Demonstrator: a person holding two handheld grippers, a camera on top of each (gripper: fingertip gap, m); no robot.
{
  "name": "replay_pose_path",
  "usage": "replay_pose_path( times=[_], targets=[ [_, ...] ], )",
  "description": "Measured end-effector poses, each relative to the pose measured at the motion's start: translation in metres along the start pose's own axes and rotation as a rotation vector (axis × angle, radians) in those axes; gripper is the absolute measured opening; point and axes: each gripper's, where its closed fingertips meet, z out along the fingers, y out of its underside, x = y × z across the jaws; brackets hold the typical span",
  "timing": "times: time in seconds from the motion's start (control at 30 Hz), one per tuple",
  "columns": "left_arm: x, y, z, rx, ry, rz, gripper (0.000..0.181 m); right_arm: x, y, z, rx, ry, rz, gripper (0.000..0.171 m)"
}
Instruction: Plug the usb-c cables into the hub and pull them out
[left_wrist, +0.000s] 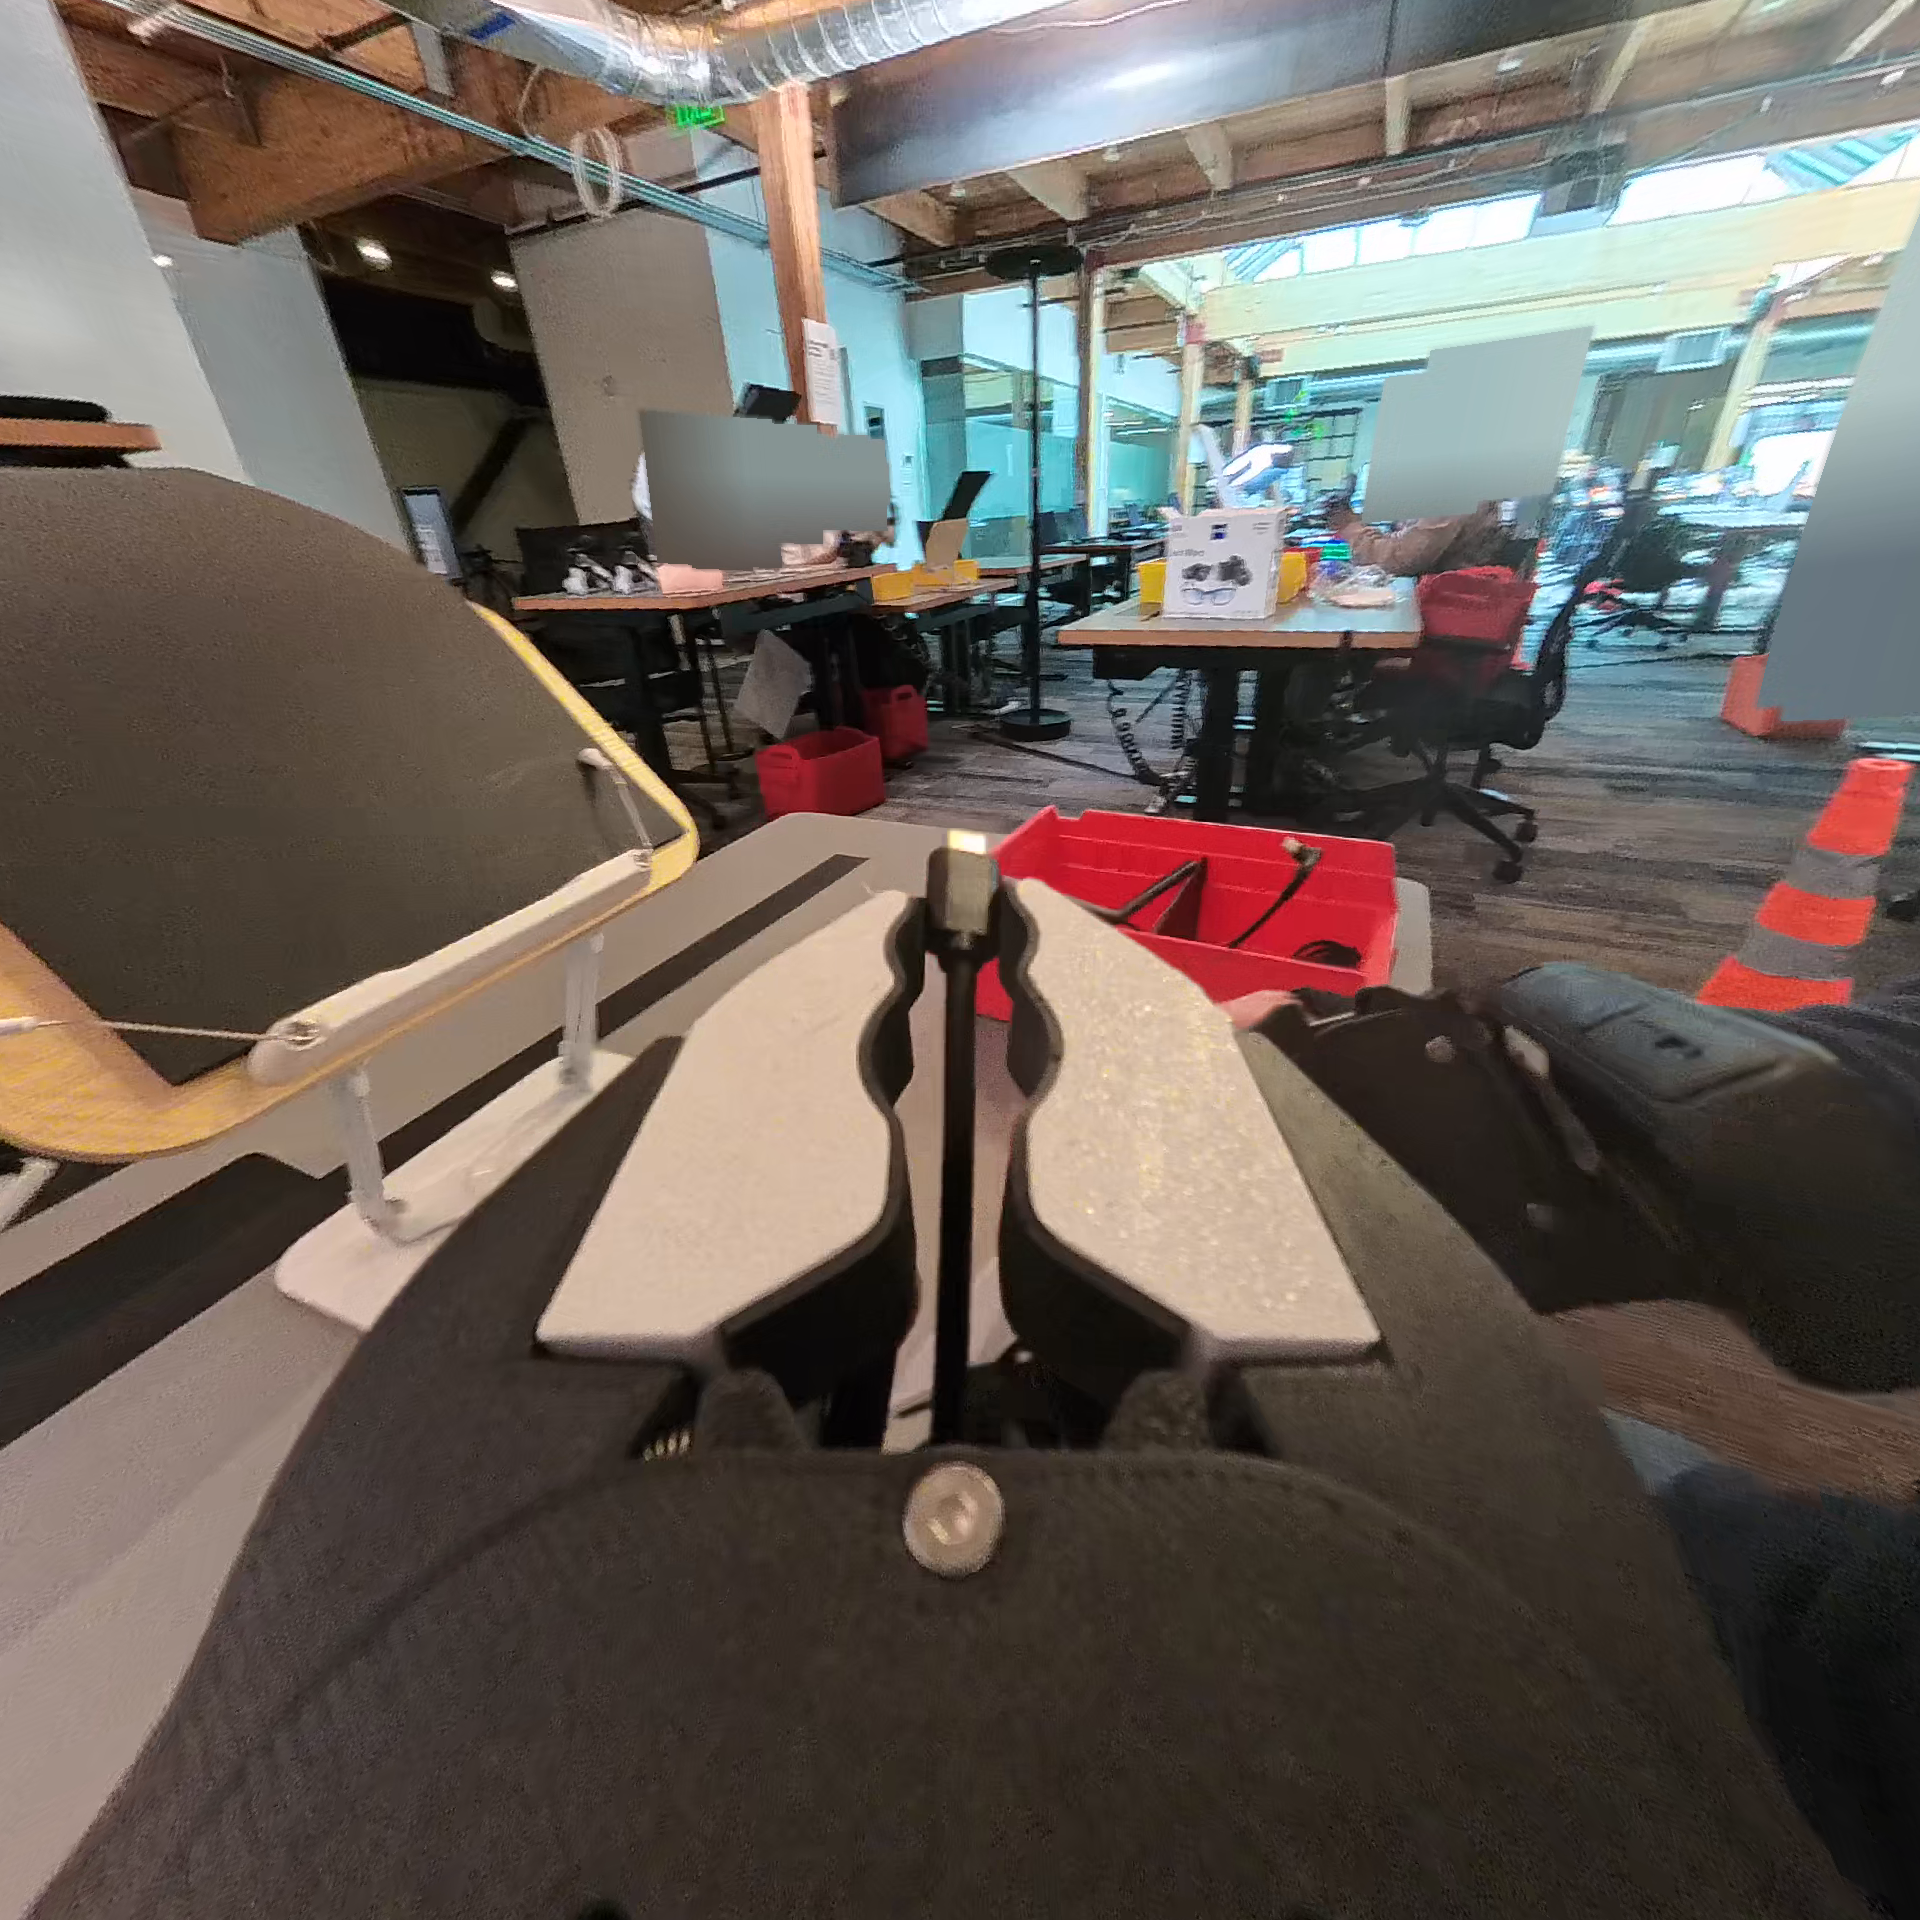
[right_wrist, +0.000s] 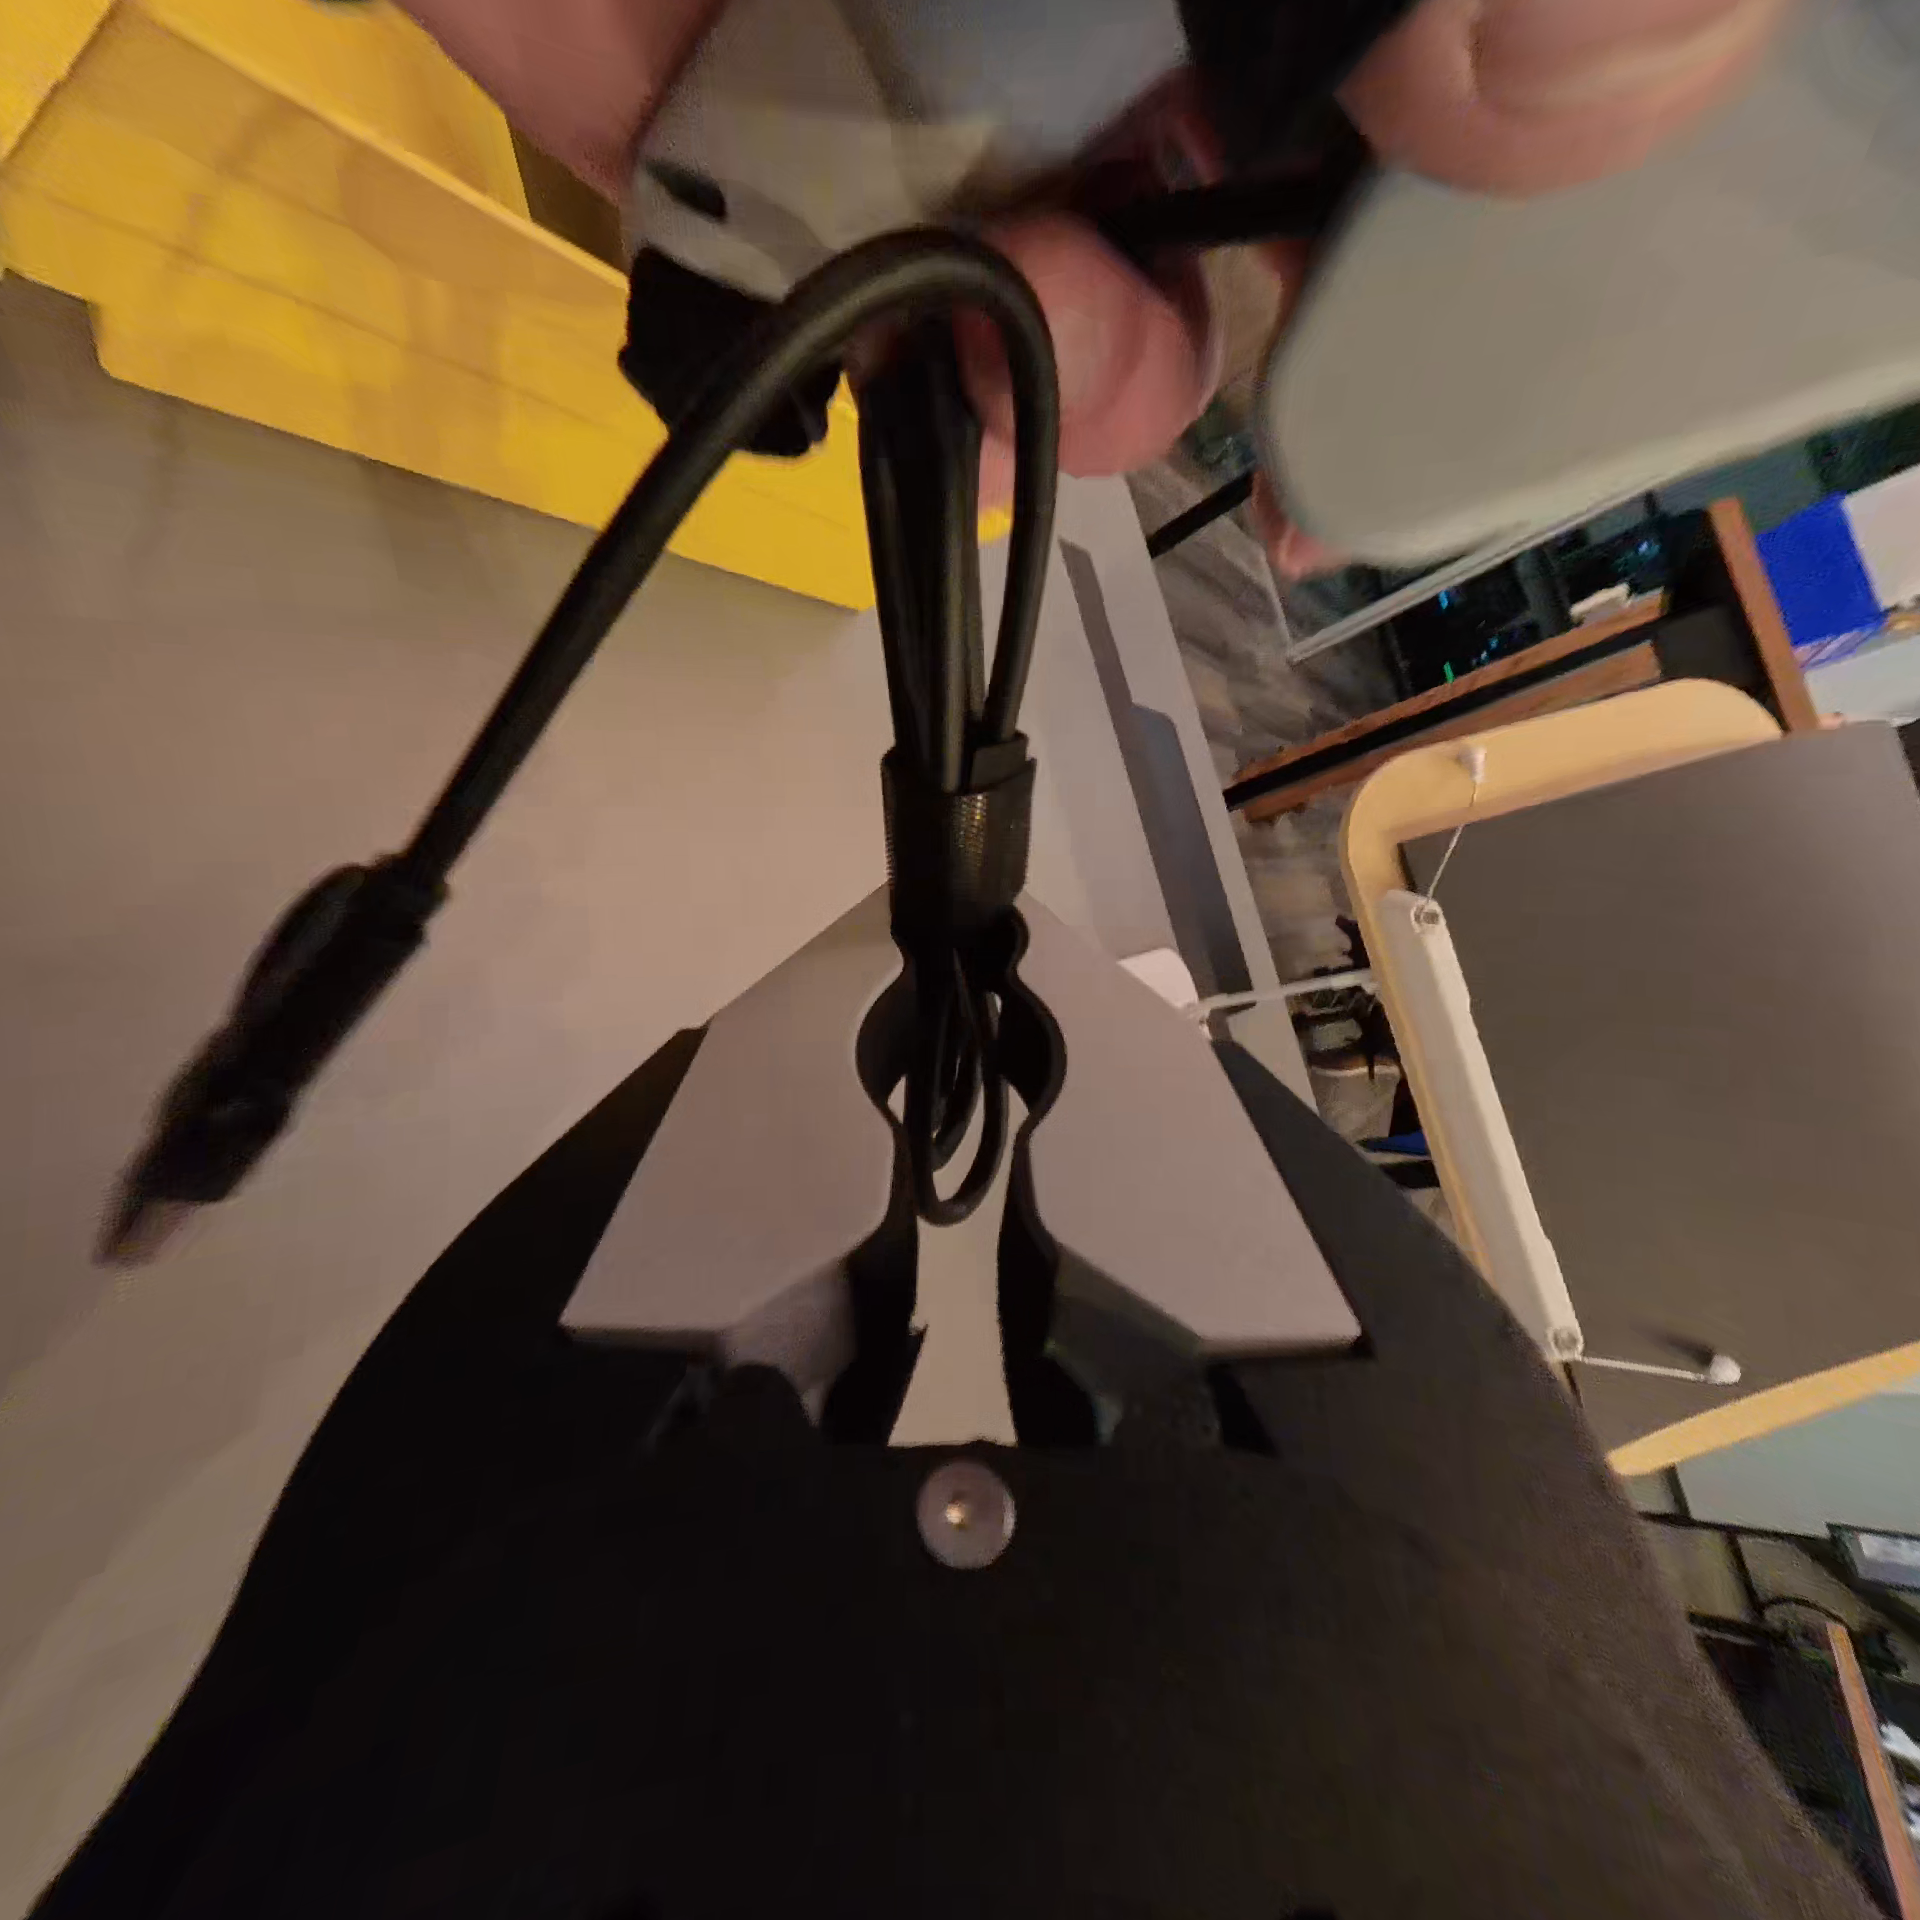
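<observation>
The left gripper (left_wrist: 961, 914) pinches a black usb-c cable (left_wrist: 956, 1143) just behind its plug (left_wrist: 963, 883), metal tip pointing forward over the grey table (left_wrist: 748, 862). The right gripper (right_wrist: 961, 935) is closed on a strapped cable bundle (right_wrist: 956, 831), a blurred loose plug (right_wrist: 260, 1060) dangling left. Beyond sits a red bin (left_wrist: 1247, 873).

Grey surface (left_wrist: 156, 1538) with dark strip; bearing red bin (left_wrist: 1195, 914), white-based stand (left_wrist: 416, 1236), yellow bin (right_wrist: 312, 281).
</observation>
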Motion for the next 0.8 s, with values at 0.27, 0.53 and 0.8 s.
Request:
replay_pose_path(
  times=[0.27, 0.53, 0.8],
  targets=[
    [-0.025, -0.035, -0.019, 0.030, -0.210, 0.198, 0.020, 0.079, 0.055, -0.067, -0.162, 0.160, 0.092, 0.002],
    [-0.046, -0.039, -0.031, 0.016, -0.267, 0.203, 0.039, 0.198, 0.159, -0.242, -0.400, 0.504, 0.245, 0.002],
    [-0.043, 0.005, -0.008, -0.147, -0.242, 0.216, 0.081, 0.145, 0.306, -0.313, -0.679, 0.456, 0.592, 0.004]
  ],
)
